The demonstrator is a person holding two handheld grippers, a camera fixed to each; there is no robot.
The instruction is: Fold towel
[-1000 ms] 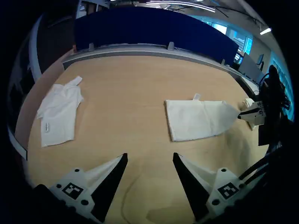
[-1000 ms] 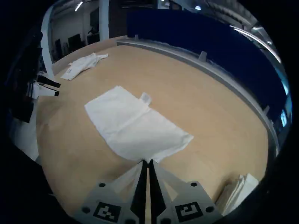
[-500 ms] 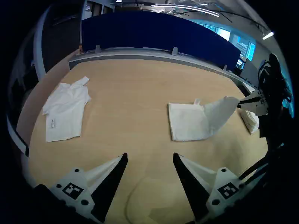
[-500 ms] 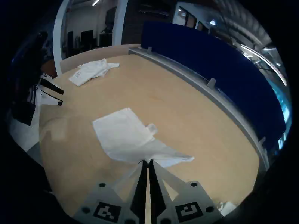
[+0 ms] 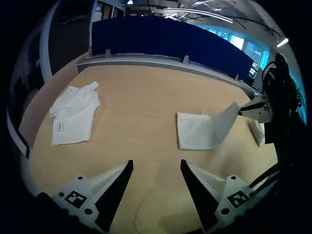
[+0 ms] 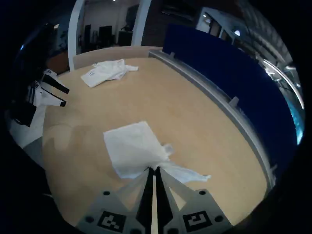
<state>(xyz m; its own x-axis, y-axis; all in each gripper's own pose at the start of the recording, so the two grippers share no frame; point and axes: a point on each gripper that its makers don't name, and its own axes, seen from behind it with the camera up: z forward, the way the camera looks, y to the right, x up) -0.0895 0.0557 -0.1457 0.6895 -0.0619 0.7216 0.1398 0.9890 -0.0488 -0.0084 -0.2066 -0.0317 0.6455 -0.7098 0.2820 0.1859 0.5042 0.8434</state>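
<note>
The white towel (image 5: 197, 130) lies on the wooden desk (image 5: 136, 97), right of the middle in the left gripper view, with its right end raised off the surface. The right tongs (image 6: 153, 169) are pressed together on that raised corner, pinching the cloth, which drapes down from the tips to the flat part. The left tongs (image 5: 156, 162) are spread wide and hold nothing, hovering over bare desk apart from the towel. A white shirt (image 5: 74, 115) lies flat at the left. A blue partition (image 5: 167, 37) lines the far edge.
</note>
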